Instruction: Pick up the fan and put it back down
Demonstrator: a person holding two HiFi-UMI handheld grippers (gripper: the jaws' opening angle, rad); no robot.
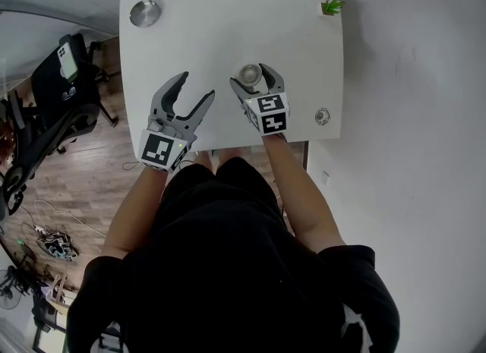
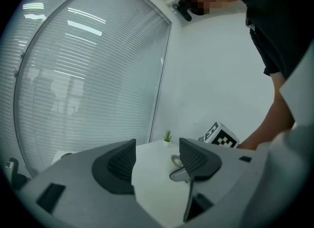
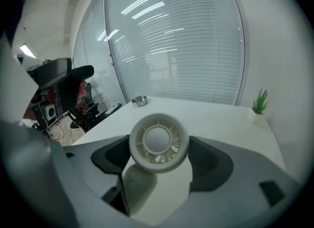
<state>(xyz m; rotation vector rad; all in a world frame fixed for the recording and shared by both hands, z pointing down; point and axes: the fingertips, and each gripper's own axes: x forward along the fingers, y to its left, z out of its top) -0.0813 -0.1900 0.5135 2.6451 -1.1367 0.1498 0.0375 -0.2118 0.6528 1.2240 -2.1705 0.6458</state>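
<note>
A small white fan (image 1: 249, 76) with a round grille head (image 3: 158, 141) sits between the jaws of my right gripper (image 1: 255, 84), above the white table (image 1: 213, 33). In the right gripper view the pads (image 3: 212, 162) press on both sides of the fan's head, and its stand hangs below. My right gripper (image 3: 159, 162) is shut on the fan. My left gripper (image 1: 187, 99) hovers to the left of it, open, with nothing between its pads (image 2: 120, 165). In the left gripper view (image 2: 157, 162) the fan (image 2: 176, 162) shows just past the right jaw.
A metal bowl (image 1: 144, 12) stands at the table's far left corner and a small potted plant (image 1: 331, 6) at the far right. A small round object (image 1: 322, 116) lies near the right front edge. An office chair (image 1: 61, 93) is left of the table.
</note>
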